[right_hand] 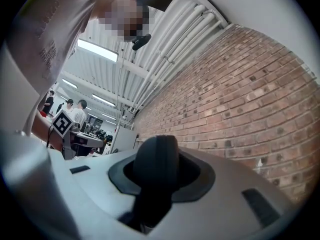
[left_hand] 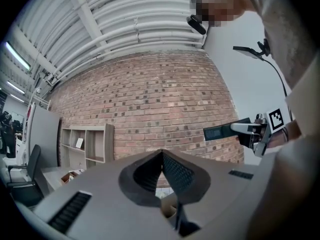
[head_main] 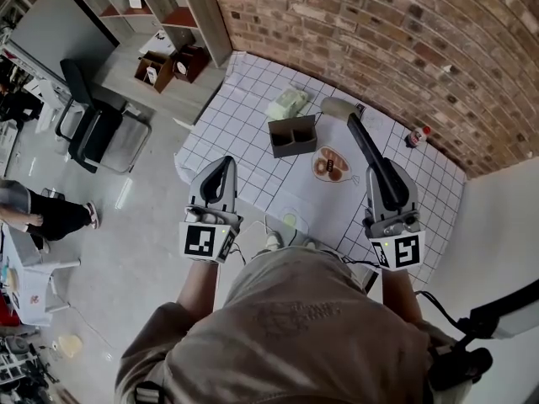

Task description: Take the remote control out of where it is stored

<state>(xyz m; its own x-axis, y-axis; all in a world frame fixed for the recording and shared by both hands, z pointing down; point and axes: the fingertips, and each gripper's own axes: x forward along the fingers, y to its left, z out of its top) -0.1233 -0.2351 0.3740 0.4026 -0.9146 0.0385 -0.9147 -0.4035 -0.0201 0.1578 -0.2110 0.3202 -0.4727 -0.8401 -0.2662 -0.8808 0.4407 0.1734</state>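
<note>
In the head view my right gripper [head_main: 381,178] is shut on a long black remote control [head_main: 364,144], which sticks out past its jaws over the white gridded table [head_main: 236,116]. The remote's rounded end [right_hand: 156,165] fills the space between the jaws in the right gripper view. A brown two-compartment holder [head_main: 292,135] stands on the table, left of the remote and apart from it. My left gripper [head_main: 223,163] hovers at the table's near left with its pads [left_hand: 175,173] meeting at the tips and nothing between them. The left gripper view also shows the remote [left_hand: 224,131] held in the right gripper.
A plate with brown items [head_main: 331,165], a pale green cloth [head_main: 288,103], a beige object [head_main: 337,106] and a small bottle [head_main: 414,137] lie on the table. A brick wall [head_main: 379,32] runs behind it. An office chair [head_main: 101,129] and shelves [head_main: 160,7] stand to the left.
</note>
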